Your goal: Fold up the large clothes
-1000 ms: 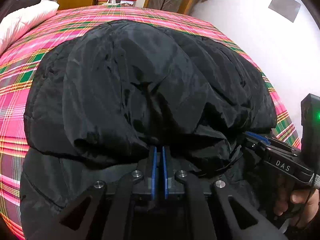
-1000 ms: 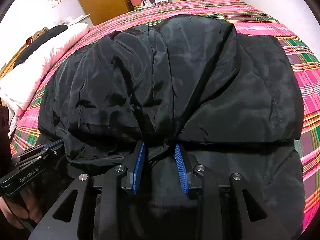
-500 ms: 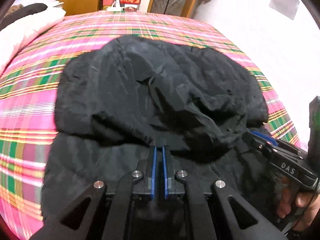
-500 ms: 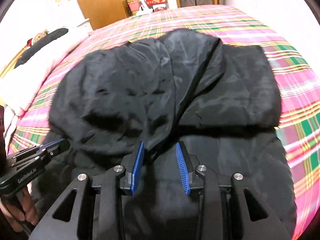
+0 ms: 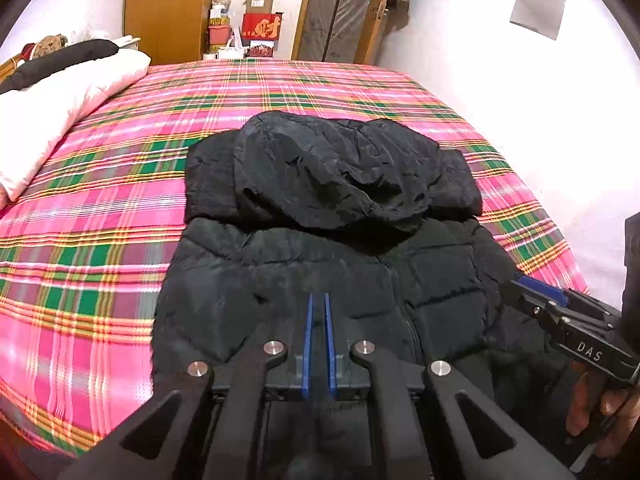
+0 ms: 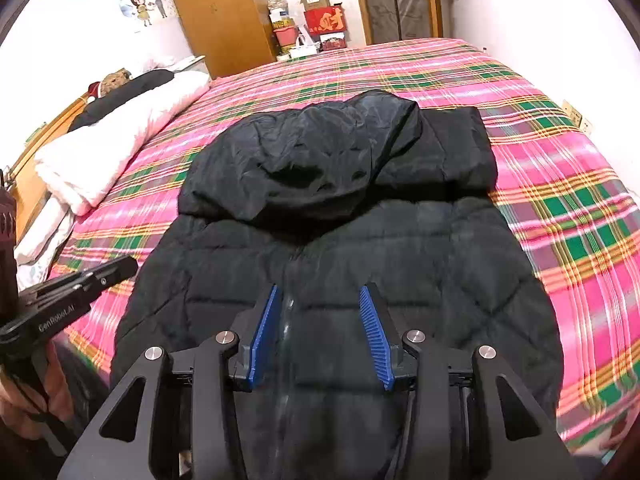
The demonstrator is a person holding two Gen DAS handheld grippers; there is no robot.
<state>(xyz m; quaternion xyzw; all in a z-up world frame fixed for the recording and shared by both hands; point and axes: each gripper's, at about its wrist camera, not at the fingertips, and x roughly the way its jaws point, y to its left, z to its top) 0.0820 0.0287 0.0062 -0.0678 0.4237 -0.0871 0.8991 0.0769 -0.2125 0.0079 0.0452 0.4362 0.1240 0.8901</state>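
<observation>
A black quilted puffer jacket (image 5: 332, 264) lies flat on the plaid bed, also in the right wrist view (image 6: 340, 240). Its hood and upper part (image 5: 336, 172) are folded back over the body, a zipper running down the middle. My left gripper (image 5: 318, 300) is shut and empty, above the jacket's near half. My right gripper (image 6: 322, 296) is open and empty, above the zipper. Each gripper shows in the other's view, the right one (image 5: 532, 284) at right, the left one (image 6: 120, 266) at left, both clear of the fabric.
The bed has a pink, green and yellow plaid cover (image 5: 112, 184). A white duvet and pillows (image 6: 120, 140) lie along the left side. A wooden wardrobe (image 6: 220, 12) and boxes (image 5: 260, 24) stand beyond the bed. A white wall (image 5: 520, 100) runs along the right.
Both grippers have pulled back and up from the folded edge; the jacket now looks smaller and lies settled. The right gripper's fingers have opened wider. The left stays shut.
</observation>
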